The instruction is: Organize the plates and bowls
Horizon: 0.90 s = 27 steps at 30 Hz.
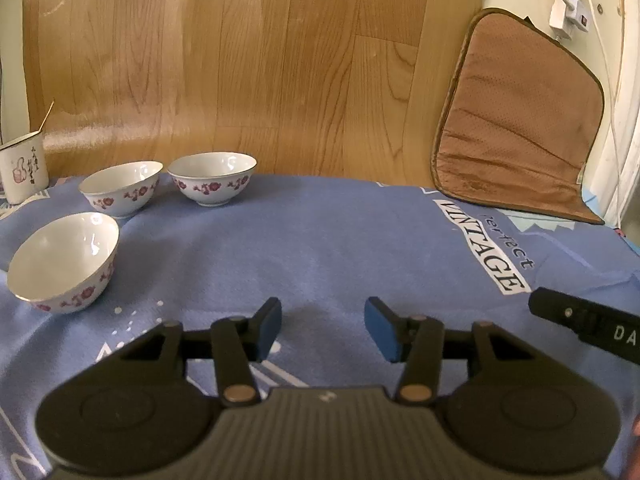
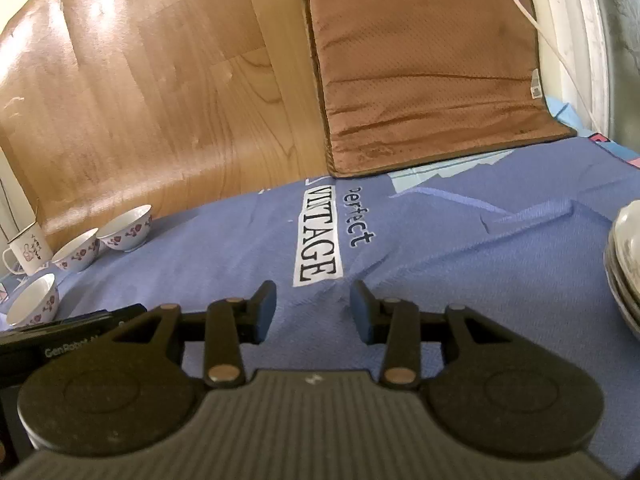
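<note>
Three white bowls with purple flowers stand on the blue cloth at the left: a near one (image 1: 64,263), a middle one (image 1: 120,187) and a far one (image 1: 212,178). They also show small in the right wrist view: near bowl (image 2: 34,304), middle bowl (image 2: 76,255), far bowl (image 2: 126,227). A stack of plates (image 2: 626,264) sits at the right edge of the right wrist view. My left gripper (image 1: 323,328) is open and empty over the cloth, right of the bowls. My right gripper (image 2: 313,312) is open and empty, left of the plates.
A white enamel mug (image 1: 22,172) stands left of the bowls, also in the right wrist view (image 2: 28,254). A brown cushion (image 1: 516,124) leans at the back right. A wood-grain panel (image 1: 240,60) backs the blue cloth (image 1: 340,240). The other gripper's body (image 1: 588,324) shows at the right.
</note>
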Each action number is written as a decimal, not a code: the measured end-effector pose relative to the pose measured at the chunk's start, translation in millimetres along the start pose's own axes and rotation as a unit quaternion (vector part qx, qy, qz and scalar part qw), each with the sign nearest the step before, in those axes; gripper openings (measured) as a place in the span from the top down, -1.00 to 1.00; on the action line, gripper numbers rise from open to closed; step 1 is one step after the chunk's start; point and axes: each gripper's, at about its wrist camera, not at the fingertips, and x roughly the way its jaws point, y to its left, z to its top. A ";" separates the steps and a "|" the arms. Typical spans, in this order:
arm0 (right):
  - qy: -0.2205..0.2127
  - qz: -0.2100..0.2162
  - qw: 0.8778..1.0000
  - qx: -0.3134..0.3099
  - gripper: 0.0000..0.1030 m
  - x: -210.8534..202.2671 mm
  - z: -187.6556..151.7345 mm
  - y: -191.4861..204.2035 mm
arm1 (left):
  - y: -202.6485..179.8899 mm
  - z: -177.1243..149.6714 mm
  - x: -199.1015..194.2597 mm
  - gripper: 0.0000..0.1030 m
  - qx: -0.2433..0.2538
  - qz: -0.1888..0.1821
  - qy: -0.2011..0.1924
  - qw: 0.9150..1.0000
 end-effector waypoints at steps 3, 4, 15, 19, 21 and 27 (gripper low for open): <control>-0.005 0.002 1.000 -0.002 0.12 -1.7 -0.1 0.8 | -1.6 0.1 -0.2 0.09 0.004 0.003 -0.001 1.000; -0.006 0.002 1.000 -0.004 0.11 -2.0 -0.1 1.3 | -2.0 0.1 -0.5 0.09 0.005 0.004 -0.002 1.000; -0.009 0.002 1.000 -0.007 0.11 -2.1 -0.5 1.8 | -3.6 0.0 -2.0 0.09 0.013 0.005 -0.009 1.000; -0.005 0.002 1.000 -0.010 0.11 -0.7 -0.5 3.0 | -3.6 0.6 -0.7 0.09 0.015 0.003 -0.007 1.000; -0.004 0.004 1.000 -0.013 0.10 -0.7 -0.3 3.8 | -3.1 0.8 -0.9 0.08 0.013 0.002 -0.007 1.000; -0.009 0.012 1.000 -0.013 0.10 -2.2 -1.0 3.7 | -4.8 0.0 -3.2 0.00 0.017 0.002 -0.014 1.000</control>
